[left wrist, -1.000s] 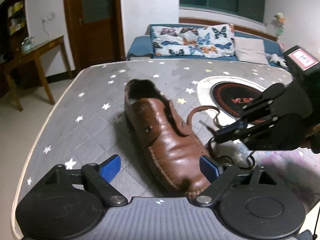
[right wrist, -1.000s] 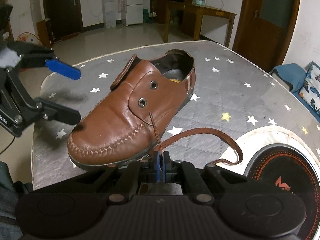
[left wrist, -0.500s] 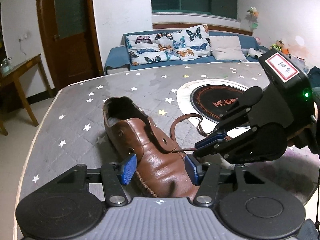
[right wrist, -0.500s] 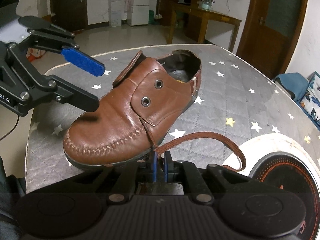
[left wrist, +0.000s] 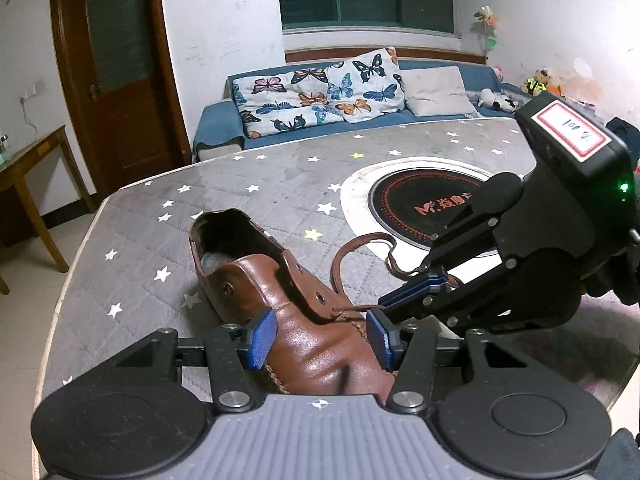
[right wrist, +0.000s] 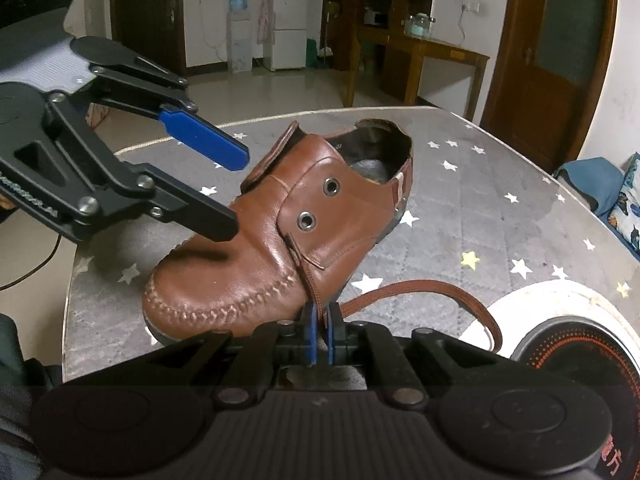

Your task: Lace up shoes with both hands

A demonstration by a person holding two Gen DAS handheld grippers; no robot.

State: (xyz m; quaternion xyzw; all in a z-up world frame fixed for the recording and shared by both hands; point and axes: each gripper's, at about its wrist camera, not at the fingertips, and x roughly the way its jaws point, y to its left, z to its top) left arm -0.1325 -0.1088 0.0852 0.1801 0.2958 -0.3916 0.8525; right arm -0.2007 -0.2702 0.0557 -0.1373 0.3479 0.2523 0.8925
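Note:
A brown leather shoe (left wrist: 320,344) lies on the grey star-patterned table (left wrist: 240,200), its toe toward my left gripper (left wrist: 320,338). Its jaws are closing with the shoe's forefoot between the blue pads. In the right wrist view one pad (right wrist: 204,142) stands beyond the shoe (right wrist: 248,272). The dark near finger (right wrist: 200,216) throws a shadow on the leather, so a small gap shows. My right gripper (right wrist: 319,320) is shut on the brown lace (right wrist: 420,288), which comes out under the eyelet flap. In the left wrist view the right gripper (left wrist: 416,288) sits just right of the shoe.
A round black induction hob (left wrist: 420,200) in a white ring is set into the table beyond the shoe, and the lace loops onto it. The table edge (left wrist: 80,256) curves past on the left. A sofa with butterfly cushions (left wrist: 320,88) stands behind.
My left gripper has come in over the shoe's toe and its jaws have narrowed from wide apart to close beside the forefoot. The right gripper has kept the lace pinched in place.

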